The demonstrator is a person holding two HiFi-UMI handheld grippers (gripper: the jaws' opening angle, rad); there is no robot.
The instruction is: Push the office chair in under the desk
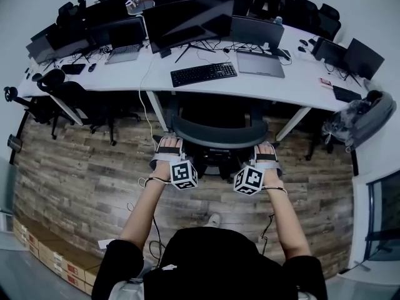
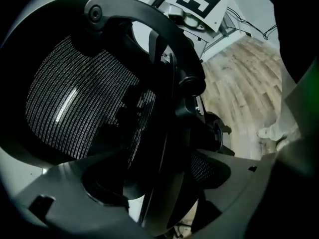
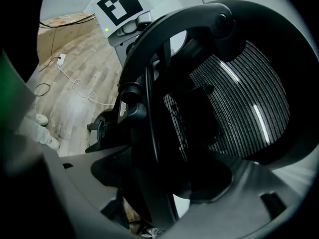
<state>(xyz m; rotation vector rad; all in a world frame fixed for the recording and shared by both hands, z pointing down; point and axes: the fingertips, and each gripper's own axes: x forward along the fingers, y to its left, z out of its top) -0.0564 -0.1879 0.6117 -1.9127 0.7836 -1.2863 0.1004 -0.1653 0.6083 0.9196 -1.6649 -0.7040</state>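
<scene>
- Black mesh office chair (image 1: 219, 133) stands just ahead of both pairs of jaws; its seat looks to be partly in the gap below the white bench (image 1: 294, 83), and its backrest is just short of the bench's edge
- left gripper (image 1: 169, 144) sits at the left end of the backrest, right gripper (image 1: 265, 147) at the right end; both have their jaws spread wide and clamp nothing; in each gripper view the dark rim of the backrest runs between the jaws, with the mesh beyond it
- the step in hand, as I judge it, is the push itself; no grip is needed, so let the rim seat deep between the jaws and press with both grippers evenly; an uneven push would swing the chair on its castors and could drive it against a bench leg
- keep the push low and level, toward the bench; pressing down on the rim would only tilt the backrest; ease off as the rim nears the edge
- the chair faces the bench, with its back toward the person; the long axis of the backrest runs side to side, from one pair of jaws to the other, about parallel to the bench's front edge
</scene>
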